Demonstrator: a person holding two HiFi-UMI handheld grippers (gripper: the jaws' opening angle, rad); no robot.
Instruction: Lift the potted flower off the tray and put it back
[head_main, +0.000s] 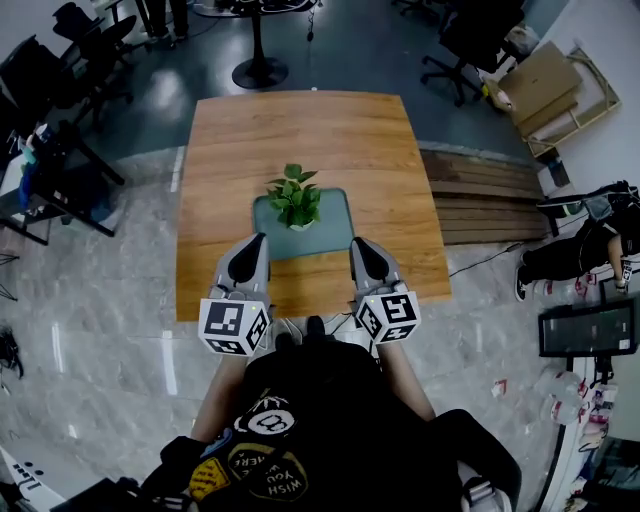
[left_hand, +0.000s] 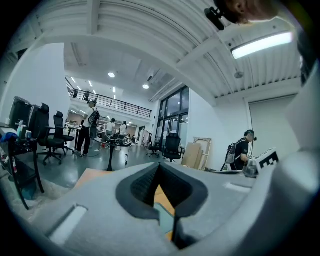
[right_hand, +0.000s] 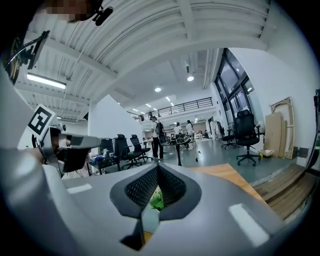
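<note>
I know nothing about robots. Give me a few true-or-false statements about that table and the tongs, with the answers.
1. The potted flower stands on the tray. True.
2. The right tongs grip the plant. False: they are shut on nothing, clear of the plant.
3. The tray lies on a wooden table. True.
4. The left tongs are wide open. False: they are shut and empty.
</note>
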